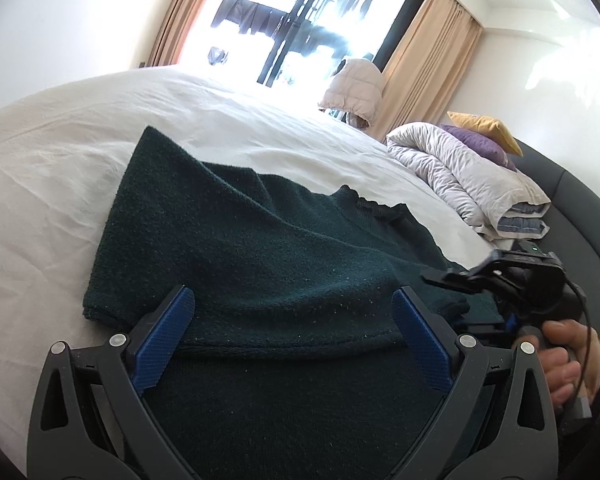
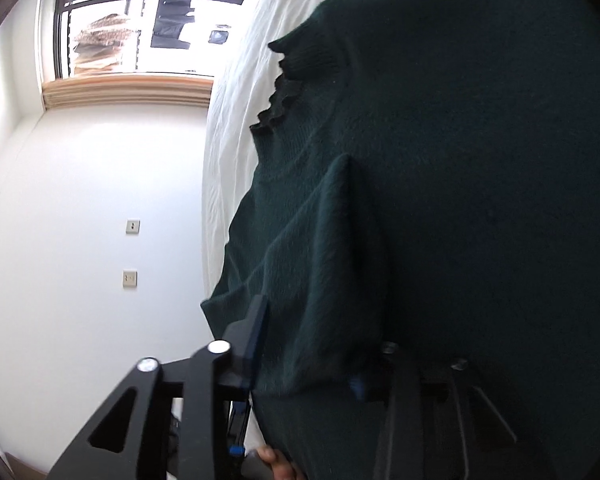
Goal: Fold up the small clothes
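**Green Knit Mid-Fold on the White Bed**

While daylight flooded the bedroom window, your left gripper (image 1: 292, 336) stood with its blue pads spread wide over the near hem of the dark green sweater (image 1: 244, 240), gripping nothing. That sweater lay on the white bedsheet (image 1: 52, 168), one side already doubled over toward the middle and the ruffled collar (image 1: 370, 204) pointing toward the rolled duvet (image 1: 460, 176) at the headboard end. Your right gripper (image 2: 304, 344), turned on its side, had cloth bunched between its fingers; whether the jaws were truly clamped on that fold, the right wrist view did not show, since the far finger was buried in shadow and knit.

Judged from this, the step in hand was bringing the right side across. To do it well, you needed the left pads to close on the hem edge itself, both layers together, not on a loose ridge of wool. Both corners had to travel level so the crease ran straight, and the fabric wanted smoothing flat before release.
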Tool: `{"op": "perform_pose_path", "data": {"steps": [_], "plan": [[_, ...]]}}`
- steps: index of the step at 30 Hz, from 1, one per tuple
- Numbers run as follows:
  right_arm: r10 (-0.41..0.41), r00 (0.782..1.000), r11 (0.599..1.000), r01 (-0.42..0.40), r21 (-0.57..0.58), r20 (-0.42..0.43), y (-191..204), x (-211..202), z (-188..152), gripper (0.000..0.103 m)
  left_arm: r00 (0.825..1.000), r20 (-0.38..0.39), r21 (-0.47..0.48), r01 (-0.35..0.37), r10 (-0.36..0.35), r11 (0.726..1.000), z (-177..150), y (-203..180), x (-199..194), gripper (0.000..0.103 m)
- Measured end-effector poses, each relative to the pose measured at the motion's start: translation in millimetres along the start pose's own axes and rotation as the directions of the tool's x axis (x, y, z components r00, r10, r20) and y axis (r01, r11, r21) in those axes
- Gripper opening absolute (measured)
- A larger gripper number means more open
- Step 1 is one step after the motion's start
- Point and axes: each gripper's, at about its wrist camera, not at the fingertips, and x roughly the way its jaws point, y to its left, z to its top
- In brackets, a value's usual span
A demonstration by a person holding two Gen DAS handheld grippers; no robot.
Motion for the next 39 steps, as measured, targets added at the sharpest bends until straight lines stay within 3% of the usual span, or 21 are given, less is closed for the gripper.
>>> {"op": "perform_pose_path", "data": {"steps": [2,4,8,11,18,21,24,29,36,38,39], "plan": [[-0.025,0.999,0.999,0.025,-0.029,0.026,3,-2,1,0.011,0.999,0.033,0.035,-0.018,0.017,0.999,-1,-7,-6,0.100],[-0.030,0.998,0.998,0.034,-0.060,0.059,6,-9,3,0.011,0.997,0.076,0.111,-0.038,0.030,0.993,-3,-21,-14,0.100],[-0.042,0.992,0.995,0.053,-0.087,0.122,10,-27,10,0.010,0.990,0.134,0.310,-0.081,0.040,0.947,-14,-62,-22,0.101],[-0.051,0.989,0.993,0.065,-0.101,0.139,11,-35,15,0.010,0.988,0.153,0.359,-0.083,0.029,0.930,-18,-71,-24,0.101],[-0.098,0.979,0.990,0.115,-0.085,0.179,1,-42,20,0.010,0.989,0.145,0.291,-0.078,0.037,0.954,-9,-59,-24,0.101],[-0.111,0.967,0.989,0.131,-0.074,0.231,-4,-55,24,0.010,0.985,0.164,0.185,-0.081,0.050,0.979,-2,-37,-34,0.101],[-0.136,0.965,0.984,0.158,-0.084,0.222,-5,-51,28,0.010,0.985,0.150,0.039,-0.092,0.085,0.995,6,-8,-38,0.101],[-0.161,0.961,0.976,0.189,-0.106,0.226,-4,-45,28,0.010,0.975,0.194,-0.160,-0.075,0.106,0.984,32,31,-62,0.101],[-0.167,0.957,0.977,0.193,-0.095,0.235,-10,-47,32,0.010,0.979,0.175,-0.106,-0.088,0.106,0.990,77,25,-40,0.099],[-0.170,0.959,0.975,0.196,-0.100,0.227,-12,-42,34,0.010,0.985,0.116,-0.035,-0.126,0.129,0.991,87,8,-15,0.086],[-0.168,0.959,0.975,0.196,-0.103,0.226,-14,-45,33,0.011,0.987,0.083,0.000,-0.136,0.135,0.991,89,-4,2,0.069]]}}
